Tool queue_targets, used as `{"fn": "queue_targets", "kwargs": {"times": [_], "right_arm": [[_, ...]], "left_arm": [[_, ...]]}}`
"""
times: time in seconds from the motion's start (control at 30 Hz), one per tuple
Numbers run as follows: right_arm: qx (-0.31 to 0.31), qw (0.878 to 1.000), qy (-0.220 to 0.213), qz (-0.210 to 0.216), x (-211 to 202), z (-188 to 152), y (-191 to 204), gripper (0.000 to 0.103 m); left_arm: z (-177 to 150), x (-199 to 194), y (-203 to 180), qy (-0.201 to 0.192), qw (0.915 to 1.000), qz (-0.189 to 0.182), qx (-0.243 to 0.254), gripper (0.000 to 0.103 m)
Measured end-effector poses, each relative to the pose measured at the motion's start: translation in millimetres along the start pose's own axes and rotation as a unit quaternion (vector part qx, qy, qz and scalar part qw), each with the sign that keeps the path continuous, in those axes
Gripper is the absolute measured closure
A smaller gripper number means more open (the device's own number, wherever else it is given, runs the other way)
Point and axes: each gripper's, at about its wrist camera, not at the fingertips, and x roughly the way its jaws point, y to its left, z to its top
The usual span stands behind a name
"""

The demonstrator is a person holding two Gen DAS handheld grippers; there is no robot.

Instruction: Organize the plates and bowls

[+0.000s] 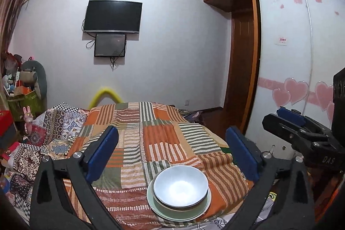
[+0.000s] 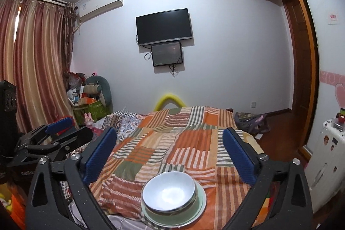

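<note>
1. The left gripper [image 1: 172,148] has its jaws spread wide with nothing between them; its blue pads [image 1: 103,152] stand well apart, above the bed.
2. The right gripper [image 2: 172,149] is spread just as wide and is likewise empty, its blue pads [image 2: 238,155] also clear of the dishes.
3. Each gripper shows in the other's view: the right one [image 1: 291,120] at the right edge of the left view, the left one [image 2: 60,128] at the left edge of the right view. They sit side by side, apart.
4. Below and ahead of both grippers, a pale bowl [image 1: 180,185] sits upright in a green plate [image 1: 163,213]. The bowl [image 2: 169,193] is off-centre on the plate [image 2: 199,206], toward its far-left side in the right view.
5. The plate rests on a striped orange-and-green blanket [image 1: 159,133] near the bed's near edge; neither gripper touches the dishes.
6. Left of the blanket lies a patterned quilt [image 1: 54,133].
7. On the far wall hang a dark TV [image 1: 113,16] and a smaller screen [image 1: 110,45] below it.
8. A wardrobe [image 1: 284,57] with pink hearts stands to the right; curtains [image 2: 32,57] hang to the left.
</note>
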Motion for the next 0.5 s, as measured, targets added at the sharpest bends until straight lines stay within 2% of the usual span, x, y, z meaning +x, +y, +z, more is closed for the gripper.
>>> {"fn": "queue_targets", "kwargs": {"times": [0.5], "right_arm": [[0.012, 1.000, 0.010, 0.003, -1.5, -5.1, -4.5, 0.000]], "left_arm": [[-3.9, 0.8, -0.3, 0.000, 1.0000, 0.006, -0.004, 0.001]]}}
